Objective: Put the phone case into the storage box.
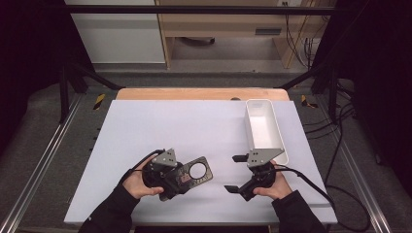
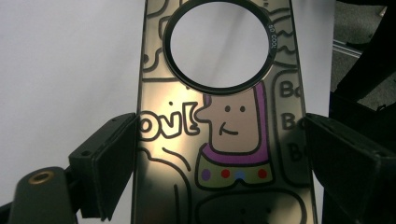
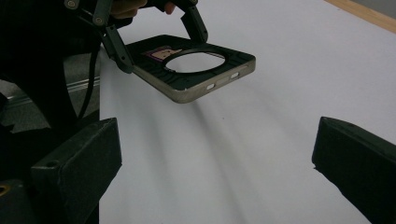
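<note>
A dark phone case (image 1: 198,172) with a large round hole and cartoon artwork hangs a little above the white tabletop (image 1: 170,121), casting a soft shadow. My left gripper (image 1: 180,177) is shut on its two long edges, its jaws pressed against the sides of the phone case (image 2: 224,135) in the left gripper view (image 2: 224,161). In the right gripper view the phone case (image 3: 187,77) shows its metallic side with buttons, and the left gripper (image 3: 159,42) clamps it. My right gripper (image 1: 234,173) is open a short way to the right, with nothing in its wide gap (image 3: 217,172).
A long white bin (image 1: 265,128) stands on the table's right side, just beyond my right gripper. The tabletop's wooden far edge (image 1: 201,93) shows behind it. Black frame rails and cables run along both sides of the table.
</note>
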